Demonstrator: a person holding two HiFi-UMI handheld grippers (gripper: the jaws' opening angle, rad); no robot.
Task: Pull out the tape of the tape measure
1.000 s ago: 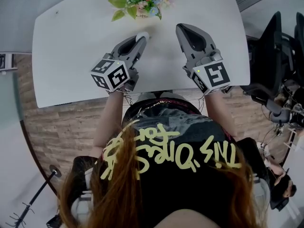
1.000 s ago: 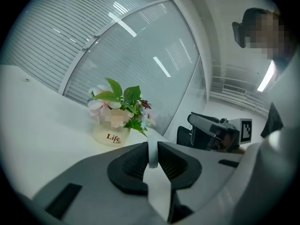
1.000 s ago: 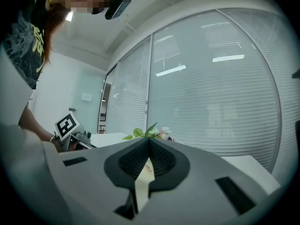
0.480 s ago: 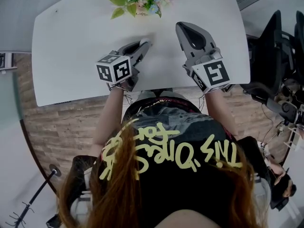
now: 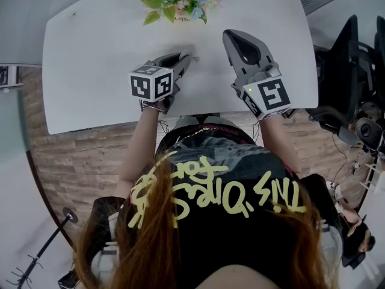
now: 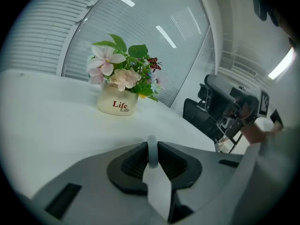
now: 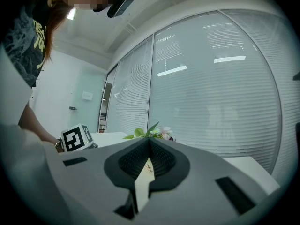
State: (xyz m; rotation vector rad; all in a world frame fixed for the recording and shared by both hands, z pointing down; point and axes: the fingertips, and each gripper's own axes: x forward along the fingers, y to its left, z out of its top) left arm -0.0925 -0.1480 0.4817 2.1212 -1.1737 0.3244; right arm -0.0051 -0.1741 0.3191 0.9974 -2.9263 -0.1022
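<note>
Person seated at near edge of white tabletop [image 5: 90, 65], one gripper in each hand, seen from above.

Left gripper [image 5: 184, 57]: angled downward toward the tabletop, tip just right of centre and near the flower pot [image 5: 176, 2]. Jaws narrow, pinched on the tape measure [image 6: 152, 150], a pale round case seen edge-on, held upright between the ribbed pads. Could not tell whether the case touched the tabletop. Marker cube [image 5: 151, 84] at the rear of this gripper faced up and toward the person.

Right gripper [image 5: 231, 36]: held about level, to the right of the left gripper and apart from it. Jaws together, nothing between them; only a thin sliver of the pot showed past the closed pads in the right gripper view. Its own cube [image 5: 270, 96] sat over the near tabletop edge.

Flower pot: cream, with red lettering, pink and white blooms with green leaves, standing at the far edge of the tabletop, beyond both grippers.

Surroundings: dark office chairs [image 5: 354, 53] off the right end of the tabletop; windows with slatted blinds [image 7: 211, 78] behind. Person wore a dark shirt [image 5: 210, 179] with yellow lettering.
</note>
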